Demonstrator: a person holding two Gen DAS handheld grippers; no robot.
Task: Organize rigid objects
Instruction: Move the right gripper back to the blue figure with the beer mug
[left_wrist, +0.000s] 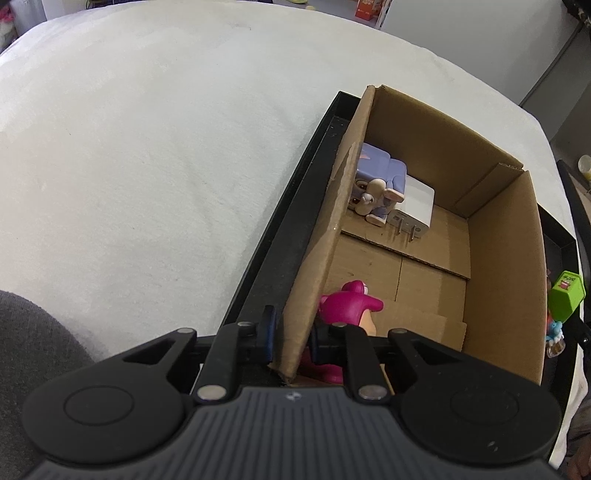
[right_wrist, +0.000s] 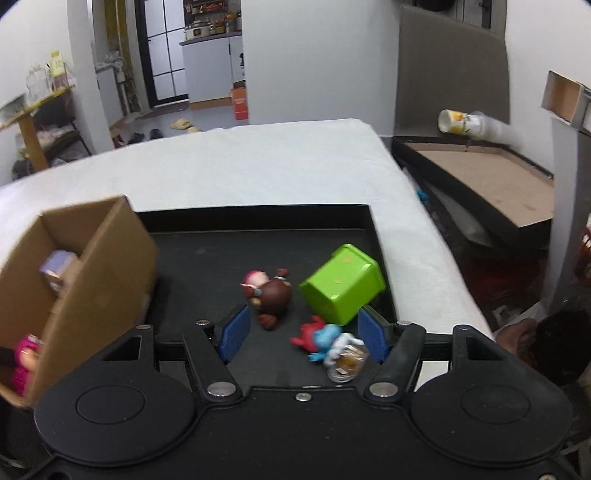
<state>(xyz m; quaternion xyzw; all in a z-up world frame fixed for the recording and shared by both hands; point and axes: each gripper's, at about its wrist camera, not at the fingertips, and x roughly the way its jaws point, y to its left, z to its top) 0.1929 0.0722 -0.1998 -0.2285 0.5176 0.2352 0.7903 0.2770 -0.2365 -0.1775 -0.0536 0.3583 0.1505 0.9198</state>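
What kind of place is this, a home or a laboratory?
Most likely a home. Slippers lie on the floor by a doorway, a kitchen counter with pots shows behind, and toys sit in a cardboard box on a cloth-covered table.

- The left gripper (left_wrist: 291, 341) is clamped on the near wall of the cardboard box (left_wrist: 506, 266), one pad outside, one inside.
- The box sits in a black tray (left_wrist: 291, 206) on a white-covered table (left_wrist: 155, 147).
- Inside, a pink figure (left_wrist: 351, 302) stands just beyond the gripper.
- Farther back, a purple figure (left_wrist: 380, 184) lies touching a white charger (left_wrist: 417, 206).
- Right of the box, a green block (left_wrist: 565, 295) shows above a small blue figure (left_wrist: 554, 330).
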